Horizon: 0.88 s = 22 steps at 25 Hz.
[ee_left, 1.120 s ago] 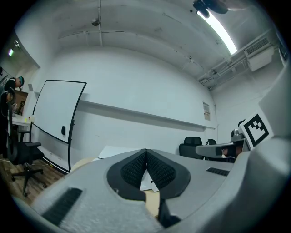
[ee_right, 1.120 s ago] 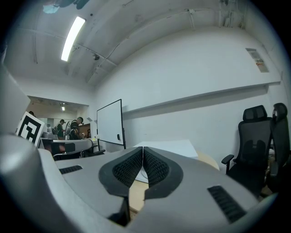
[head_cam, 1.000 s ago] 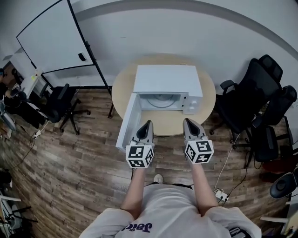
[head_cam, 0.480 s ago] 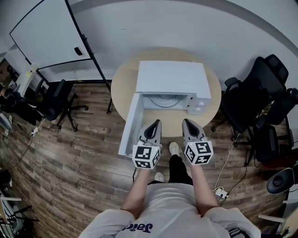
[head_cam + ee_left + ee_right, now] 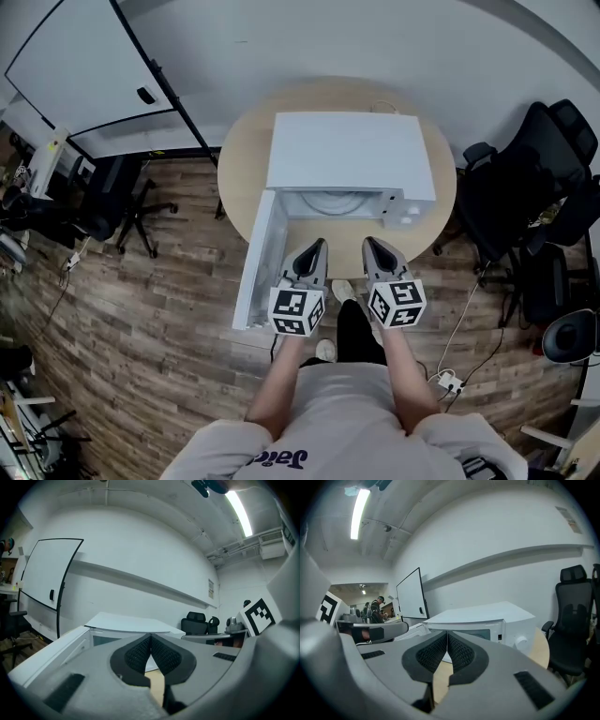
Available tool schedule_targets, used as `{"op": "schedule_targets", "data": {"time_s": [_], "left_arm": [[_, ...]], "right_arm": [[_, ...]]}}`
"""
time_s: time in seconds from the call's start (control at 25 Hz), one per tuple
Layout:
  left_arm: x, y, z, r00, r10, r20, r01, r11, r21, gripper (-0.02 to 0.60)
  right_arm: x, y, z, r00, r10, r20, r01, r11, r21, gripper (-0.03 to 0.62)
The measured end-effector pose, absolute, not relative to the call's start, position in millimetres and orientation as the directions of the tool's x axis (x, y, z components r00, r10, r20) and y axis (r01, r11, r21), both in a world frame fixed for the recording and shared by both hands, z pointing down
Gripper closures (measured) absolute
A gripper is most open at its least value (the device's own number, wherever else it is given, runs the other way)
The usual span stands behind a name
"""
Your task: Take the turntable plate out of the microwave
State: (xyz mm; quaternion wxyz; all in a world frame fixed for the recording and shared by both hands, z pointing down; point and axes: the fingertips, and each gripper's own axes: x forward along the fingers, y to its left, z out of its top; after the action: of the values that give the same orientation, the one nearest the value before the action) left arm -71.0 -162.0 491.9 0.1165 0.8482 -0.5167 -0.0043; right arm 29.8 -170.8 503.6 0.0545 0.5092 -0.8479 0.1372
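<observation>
i hold my left gripper (image 5: 316, 247) and right gripper (image 5: 372, 245) closed and empty before the white boxy microwave (image 5: 352, 150), whose swung-open door (image 5: 255, 262) leaves the round glass turntable plate (image 5: 330, 201) reachable.

We see a round, light-wood bench (image 5: 242, 178) on a plank floor (image 5: 141, 319) against a white wall. A black-framed whiteboard (image 5: 84, 66) stands to its left, with a black office chair (image 5: 127, 202) near it. More black chairs (image 5: 525, 178) crowd the right side, near a white power strip (image 5: 448, 382) lying on the floor.
</observation>
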Motion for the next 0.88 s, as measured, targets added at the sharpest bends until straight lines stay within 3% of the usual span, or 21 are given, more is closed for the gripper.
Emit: {"op": "schedule_targets", "data": {"time_s": [0.52,0.88], "left_arm": [[-67.9,-233.0,551.8,0.433,-0.868,0.245,-0.893,-0.376,0.247,0.568],[-74.7,-260.6,623.6,0.413,-0.831,0.372,-0.884,-0.267,0.384,0.568]], "right_arm": [[34.2,-242.4,540.9,-0.485,-0.816,0.313,-0.874,0.454,-0.173,0.577],[27.1,-276.6,582.0,-0.513,-0.767,0.385,-0.858,0.472,-0.203,0.577]]}}
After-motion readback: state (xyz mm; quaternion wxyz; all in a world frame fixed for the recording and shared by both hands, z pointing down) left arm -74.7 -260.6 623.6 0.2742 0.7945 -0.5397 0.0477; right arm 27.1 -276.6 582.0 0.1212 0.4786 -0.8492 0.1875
